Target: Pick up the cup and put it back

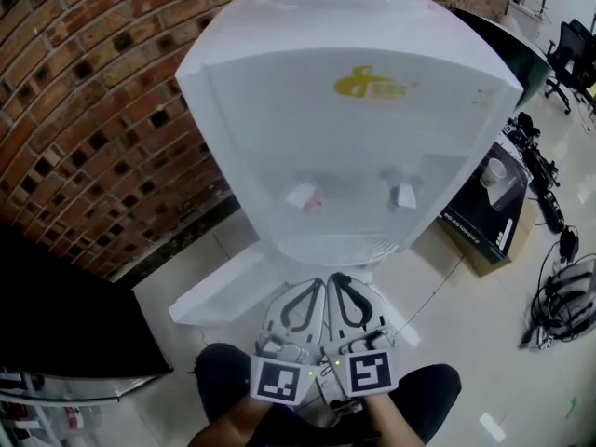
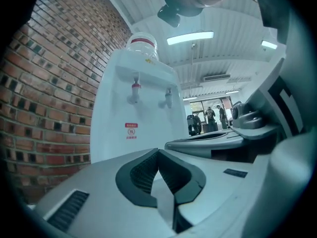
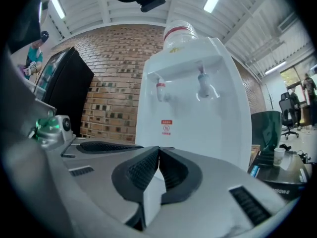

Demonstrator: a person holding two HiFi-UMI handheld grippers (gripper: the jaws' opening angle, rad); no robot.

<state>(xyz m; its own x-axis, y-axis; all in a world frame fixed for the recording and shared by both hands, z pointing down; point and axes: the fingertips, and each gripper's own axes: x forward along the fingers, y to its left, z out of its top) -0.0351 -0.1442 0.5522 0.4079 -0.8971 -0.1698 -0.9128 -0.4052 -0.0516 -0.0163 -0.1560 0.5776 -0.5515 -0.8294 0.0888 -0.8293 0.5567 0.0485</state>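
A white water dispenser (image 1: 354, 110) stands against the brick wall, with a red tap (image 1: 305, 196) and a pale tap (image 1: 402, 195) over its drip tray (image 1: 358, 246). I see no cup under the taps. A white paper cup (image 1: 494, 171) stands on a black box (image 1: 475, 222) to the dispenser's right, and shows small in the right gripper view as the cup (image 3: 279, 155). My left gripper (image 1: 318, 283) and right gripper (image 1: 336, 278) hang side by side, low in front of the dispenser's foot. Both point at the dispenser (image 2: 133, 118) (image 3: 193, 108), shut and empty.
The brick wall (image 1: 84, 110) runs along the left. A black cabinet (image 1: 56, 324) stands at the lower left. Cables (image 1: 563, 296) lie on the tiled floor at the right, and an office chair (image 1: 570, 59) stands far right. People stand far back in the left gripper view.
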